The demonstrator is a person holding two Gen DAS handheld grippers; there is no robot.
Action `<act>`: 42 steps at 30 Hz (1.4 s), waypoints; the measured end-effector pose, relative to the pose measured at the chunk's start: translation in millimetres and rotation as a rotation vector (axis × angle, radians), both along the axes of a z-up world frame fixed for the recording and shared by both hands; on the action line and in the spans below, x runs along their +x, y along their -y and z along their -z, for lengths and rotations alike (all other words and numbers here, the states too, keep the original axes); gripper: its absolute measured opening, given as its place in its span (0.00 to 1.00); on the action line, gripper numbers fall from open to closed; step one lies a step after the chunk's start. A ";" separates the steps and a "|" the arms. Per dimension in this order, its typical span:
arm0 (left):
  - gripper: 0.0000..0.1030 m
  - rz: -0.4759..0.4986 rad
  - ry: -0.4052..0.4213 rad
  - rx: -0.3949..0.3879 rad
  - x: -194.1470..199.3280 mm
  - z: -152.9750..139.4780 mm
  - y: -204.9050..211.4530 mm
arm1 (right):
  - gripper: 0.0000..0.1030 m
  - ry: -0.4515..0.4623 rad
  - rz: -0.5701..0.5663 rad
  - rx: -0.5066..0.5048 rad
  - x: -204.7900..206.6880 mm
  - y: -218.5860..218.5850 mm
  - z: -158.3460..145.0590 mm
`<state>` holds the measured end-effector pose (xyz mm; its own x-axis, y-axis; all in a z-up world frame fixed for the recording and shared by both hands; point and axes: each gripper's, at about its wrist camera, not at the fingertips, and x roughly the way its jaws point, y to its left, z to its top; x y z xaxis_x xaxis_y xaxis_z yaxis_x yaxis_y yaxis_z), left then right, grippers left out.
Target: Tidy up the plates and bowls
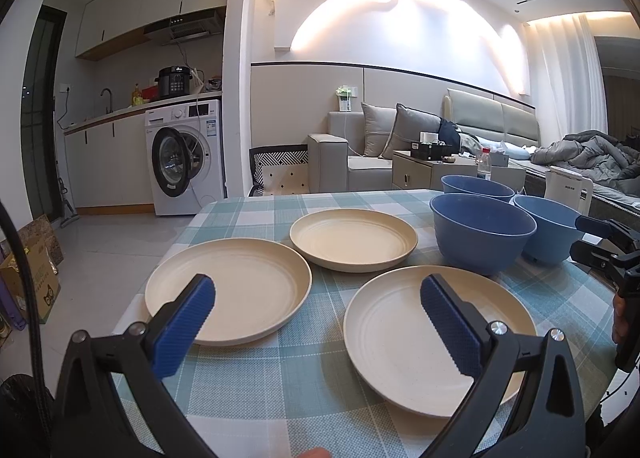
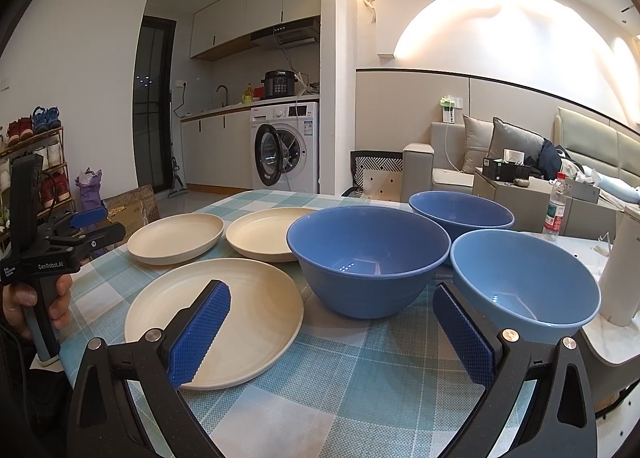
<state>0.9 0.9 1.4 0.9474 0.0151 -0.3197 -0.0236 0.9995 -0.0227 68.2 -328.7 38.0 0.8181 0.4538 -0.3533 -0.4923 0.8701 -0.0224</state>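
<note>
Three cream plates (image 1: 228, 290), three blue bowls (image 2: 368, 258) — all separate.
Left gripper (image 1: 316, 322) and right gripper (image 2: 332, 334) hover spread wide, empty.

Tablecloth (image 1: 256, 386): woven cloth, coarse visible weave, matt check.
Plates (image 1: 228, 286): cream, matt, faintly speckled, with ridged rings (looks like plastic or fibre composite; cannot tell which).
Bowls (image 2: 368, 258): blue, smooth, a soft sheen catching small light spots.
Left gripper (image 1: 318, 322): pads (image 1: 184, 326) blue, knurled, rubbery-looking; arms black matt plastic with shiny metal rivets.
Right gripper (image 2: 332, 332): same finish.
Kettle (image 2: 624, 266): white, smooth, semi-gloss.
</note>
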 end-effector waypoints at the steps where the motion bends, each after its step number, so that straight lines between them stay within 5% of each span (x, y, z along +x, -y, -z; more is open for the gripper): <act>1: 1.00 -0.001 0.000 0.000 -0.4 -0.1 0.2 | 1.00 0.000 0.001 -0.001 0.1 -0.2 0.1; 42: 1.00 0.000 0.003 -0.003 -0.8 -1.1 -0.6 | 1.00 0.005 -0.003 -0.006 -1.8 1.6 -1.4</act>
<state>0.1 1.5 2.5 0.9482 0.0145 -0.3174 -0.0238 0.9994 -0.0256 66.4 -330.3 39.4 0.8186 0.4537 -0.3522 -0.4944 0.8687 -0.0299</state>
